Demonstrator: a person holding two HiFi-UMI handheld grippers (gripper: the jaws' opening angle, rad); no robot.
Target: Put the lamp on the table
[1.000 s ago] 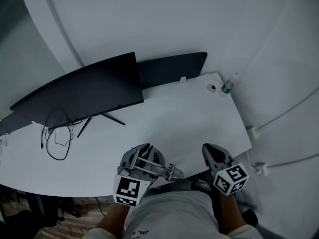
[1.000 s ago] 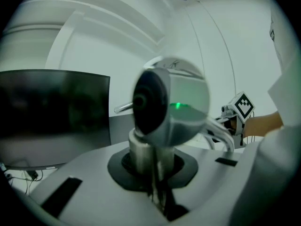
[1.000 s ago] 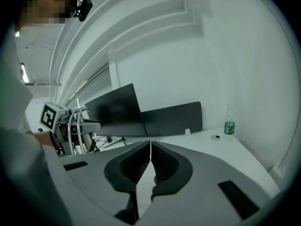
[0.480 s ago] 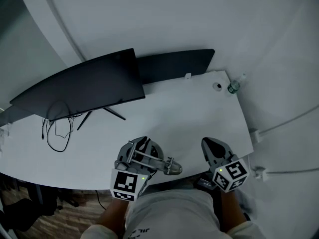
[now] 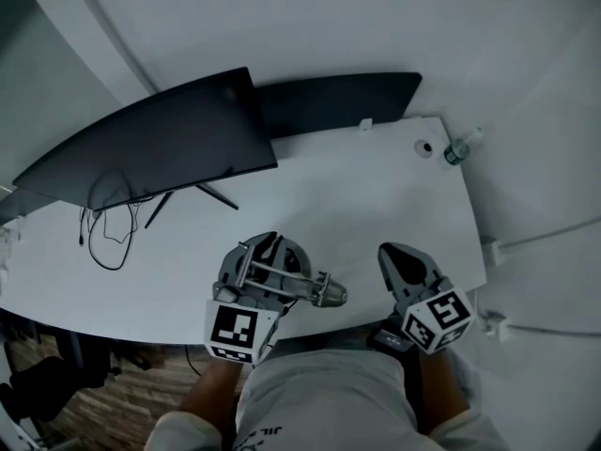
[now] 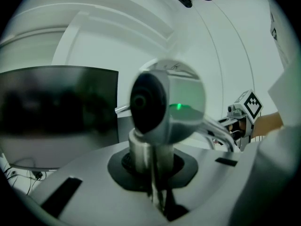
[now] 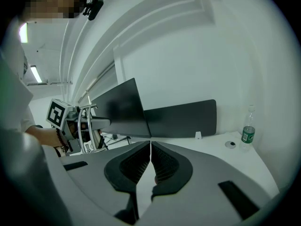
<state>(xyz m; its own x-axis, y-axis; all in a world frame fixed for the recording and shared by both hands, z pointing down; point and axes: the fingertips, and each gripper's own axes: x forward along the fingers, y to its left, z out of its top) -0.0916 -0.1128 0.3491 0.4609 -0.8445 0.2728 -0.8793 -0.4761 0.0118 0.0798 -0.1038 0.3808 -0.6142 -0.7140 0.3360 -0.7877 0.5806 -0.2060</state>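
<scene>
- The left gripper (image 6: 153, 175) was clamped on the silver post of the lamp (image 6: 165, 108). Its jaws stood narrowly apart around the post, and the lamp's rounded head sat just above them with a small green light showing.
- That gripper held the lamp over the near edge of the table (image 5: 366, 205). Whether the lamp touched the table top could not be told.
- The right gripper (image 7: 150, 160) was clenched with nothing between its jaws. It sat at the table's near edge, toward the right end and apart from the lamp.
- A monitor (image 5: 150, 148) stood on the far left part of the table, with loose cables (image 5: 108, 228) on the table top below it.
- A dark panel (image 5: 338, 101) stood along the table's far edge.
- A bottle (image 5: 460, 148) stood at the table's far right corner, just beside a round hole (image 5: 424, 147) in the top.
</scene>
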